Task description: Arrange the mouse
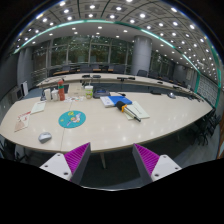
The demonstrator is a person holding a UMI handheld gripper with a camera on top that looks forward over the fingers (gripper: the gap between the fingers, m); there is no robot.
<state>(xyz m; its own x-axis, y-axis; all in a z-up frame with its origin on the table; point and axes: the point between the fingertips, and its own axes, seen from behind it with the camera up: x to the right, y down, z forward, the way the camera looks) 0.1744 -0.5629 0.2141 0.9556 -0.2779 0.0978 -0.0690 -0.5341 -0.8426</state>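
A small grey mouse [44, 137] lies on the light oval table [150, 130], near its front left edge, just left of a round teal mat [72, 119]. My gripper [112, 160] is held back from the table's front edge, well away from the mouse, which lies ahead and to the left of my left finger. The fingers [75, 160] stand wide apart with purple pads showing and nothing between them.
Papers [20, 124] lie at the table's left. Cans and boxes [58, 94] stand at the back left, a cup [89, 91] beside them. Books and a blue item [118, 100] lie mid-table. Chairs and another long desk [120, 78] stand behind.
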